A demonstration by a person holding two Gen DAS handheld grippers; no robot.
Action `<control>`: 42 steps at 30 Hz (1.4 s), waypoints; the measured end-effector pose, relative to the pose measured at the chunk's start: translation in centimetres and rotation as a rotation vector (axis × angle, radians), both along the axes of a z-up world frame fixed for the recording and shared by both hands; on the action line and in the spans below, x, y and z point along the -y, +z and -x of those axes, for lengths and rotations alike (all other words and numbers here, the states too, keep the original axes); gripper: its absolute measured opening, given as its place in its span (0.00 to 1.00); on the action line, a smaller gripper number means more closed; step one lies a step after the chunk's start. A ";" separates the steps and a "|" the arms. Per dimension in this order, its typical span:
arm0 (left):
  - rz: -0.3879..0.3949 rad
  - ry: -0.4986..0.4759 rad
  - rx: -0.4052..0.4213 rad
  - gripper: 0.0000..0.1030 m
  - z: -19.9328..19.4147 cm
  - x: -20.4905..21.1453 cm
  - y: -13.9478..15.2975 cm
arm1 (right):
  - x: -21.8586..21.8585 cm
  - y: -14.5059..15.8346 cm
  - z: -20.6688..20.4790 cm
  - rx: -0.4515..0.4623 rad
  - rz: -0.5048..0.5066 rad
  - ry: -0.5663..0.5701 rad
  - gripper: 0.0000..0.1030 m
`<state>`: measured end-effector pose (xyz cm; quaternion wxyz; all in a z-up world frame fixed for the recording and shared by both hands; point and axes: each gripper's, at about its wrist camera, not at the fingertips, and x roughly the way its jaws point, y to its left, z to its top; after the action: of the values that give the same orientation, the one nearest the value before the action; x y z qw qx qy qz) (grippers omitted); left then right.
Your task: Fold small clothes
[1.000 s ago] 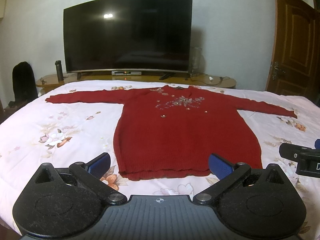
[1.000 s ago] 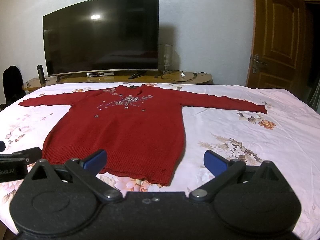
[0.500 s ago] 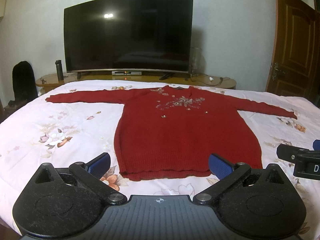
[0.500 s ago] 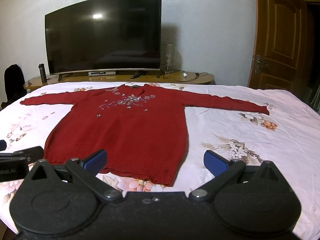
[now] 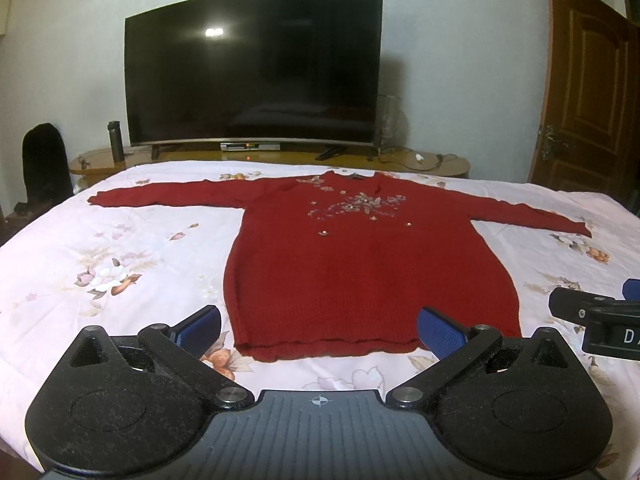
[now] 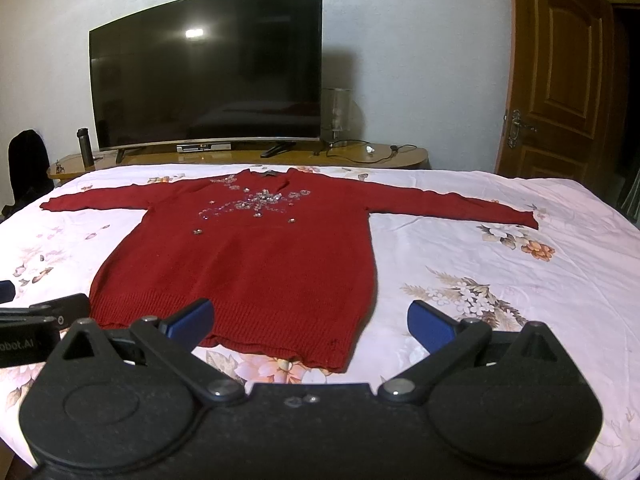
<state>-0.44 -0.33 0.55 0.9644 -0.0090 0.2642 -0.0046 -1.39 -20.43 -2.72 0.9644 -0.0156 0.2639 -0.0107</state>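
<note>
Sweater [image 5: 368, 264] lies flat and face up on the bedspread [image 5: 120, 256], both sleeves stretched straight out, collar far from the tongs and hem nearest. From the left wrist, the left gripper [image 5: 318, 326] hangs just short of the hem with its blue pads spread wide and nothing between them; the hem's left corner sits just beyond the left pad, and the right gripper [image 5: 592, 316] shows at the right edge, level with it. Nothing is folded yet, so the step in hand looks like the first reach. To do it well, this tool should probably go forward and left to the left sleeve [image 5: 168, 198], pinching near the cuff so that the whole sleeve swings across the chest without bunching.

From the right wrist, the right gripper [image 6: 310, 320] also stands wide apart and empty, straddling the hem's right corner. The right sleeve [image 6: 452, 202] lies well ahead and to the right. The sequin patch [image 6: 252, 202] may snag the knit; lift the fabric rather than drag it.
</note>
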 end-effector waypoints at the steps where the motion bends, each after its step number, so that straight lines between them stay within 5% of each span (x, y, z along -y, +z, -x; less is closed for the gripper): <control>1: -0.001 0.001 -0.001 1.00 0.0 0.0 0.0 | 0.0 0.0 0.0 0.000 0.000 0.000 0.99; 29: -0.002 -0.005 -0.002 1.00 -0.3 0.2 0.3 | -0.1 0.0 0.2 0.002 -0.001 0.002 0.99; 36: 0.082 -0.013 0.001 1.00 -4.3 -1.8 0.3 | 2.1 -0.1 -0.9 0.038 -0.037 -0.034 1.00; 42: 0.114 -0.022 0.075 1.00 -12.0 -2.6 0.1 | 7.3 0.1 -5.6 0.098 -0.110 -0.130 0.96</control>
<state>11.52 2.24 0.62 0.9714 -0.0607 0.2274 -0.0308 4.22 -27.74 -2.59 0.9728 0.0548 0.2170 -0.0596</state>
